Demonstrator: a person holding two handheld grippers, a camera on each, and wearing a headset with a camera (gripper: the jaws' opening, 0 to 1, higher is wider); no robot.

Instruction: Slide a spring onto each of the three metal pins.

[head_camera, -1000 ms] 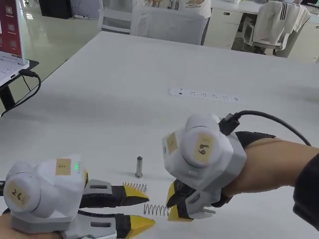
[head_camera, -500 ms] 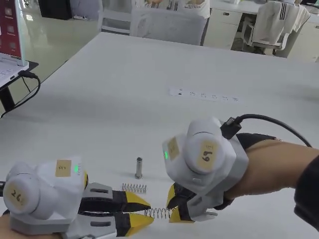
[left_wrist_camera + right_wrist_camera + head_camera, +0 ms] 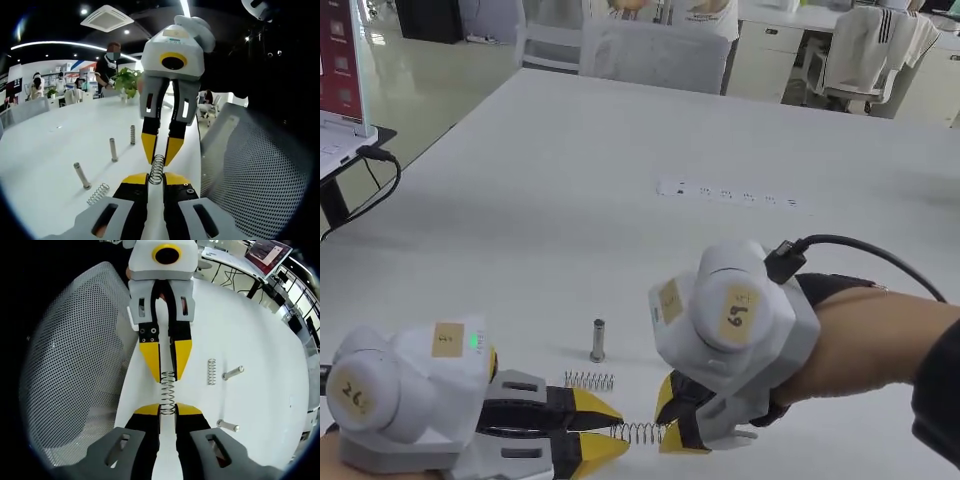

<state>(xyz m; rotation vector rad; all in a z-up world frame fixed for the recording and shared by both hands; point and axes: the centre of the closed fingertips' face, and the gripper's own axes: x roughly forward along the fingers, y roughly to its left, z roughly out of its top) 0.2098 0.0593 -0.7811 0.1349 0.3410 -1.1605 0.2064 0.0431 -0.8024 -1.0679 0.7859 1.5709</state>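
A small spring [image 3: 638, 432] is stretched level between my two grippers just above the white table [image 3: 620, 180]. My left gripper [image 3: 612, 430] is shut on its left end and my right gripper [image 3: 668, 425] is shut on its right end. From the left gripper view, this spring [image 3: 157, 169] runs from my own jaws to the right gripper [image 3: 161, 150] opposite. A bare upright pin [image 3: 598, 340] stands just beyond, with a loose spring [image 3: 590, 380] lying near its foot. Two bare pins [image 3: 82, 175] [image 3: 113, 149] stand in a row with a third pin [image 3: 132, 134] that wears a spring.
A white power strip [image 3: 728, 192] lies further back on the table. A laptop [image 3: 335, 90] with a black cable stands off the left edge. Chairs stand beyond the far edge. A mesh chair back [image 3: 75, 355] is close behind the left gripper.
My left gripper's jaws were apart a second ago and have shut on the free end of the spring that the right gripper holds. The right gripper has barely moved.
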